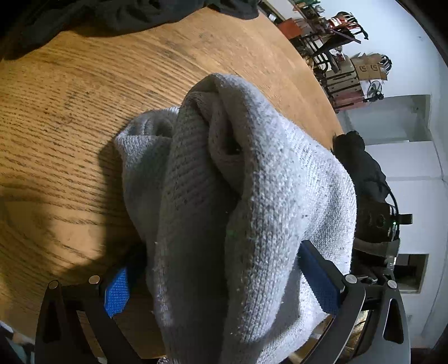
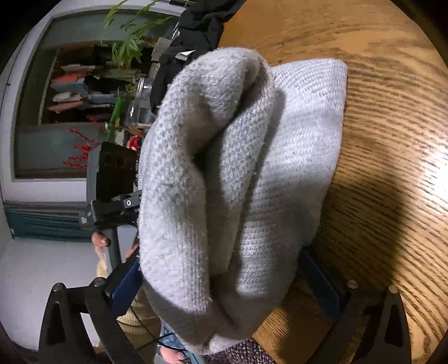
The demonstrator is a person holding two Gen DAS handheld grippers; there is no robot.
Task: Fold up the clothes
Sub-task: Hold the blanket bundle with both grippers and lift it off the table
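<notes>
A grey knitted garment point(image 1: 238, 212) is bunched in thick folds over the wooden table point(image 1: 84, 126). My left gripper point(image 1: 224, 282) is shut on its near edge, its blue pads point(image 1: 117, 291) pressing the knit from both sides. In the right wrist view the same grey garment point(image 2: 238, 173) fills the middle, and my right gripper point(image 2: 224, 282) is shut on its near edge, the blue pads point(image 2: 126, 285) partly hidden by cloth. The right gripper's body point(image 1: 375, 221) shows beyond the garment in the left wrist view.
A dark garment point(image 1: 117, 16) lies at the table's far side, and more dark cloth point(image 2: 198, 30) at the table edge. The table point(image 2: 392, 140) extends right. A plant and jar point(image 2: 137, 95), shelves and stacked furniture point(image 1: 336, 42) stand beyond the table.
</notes>
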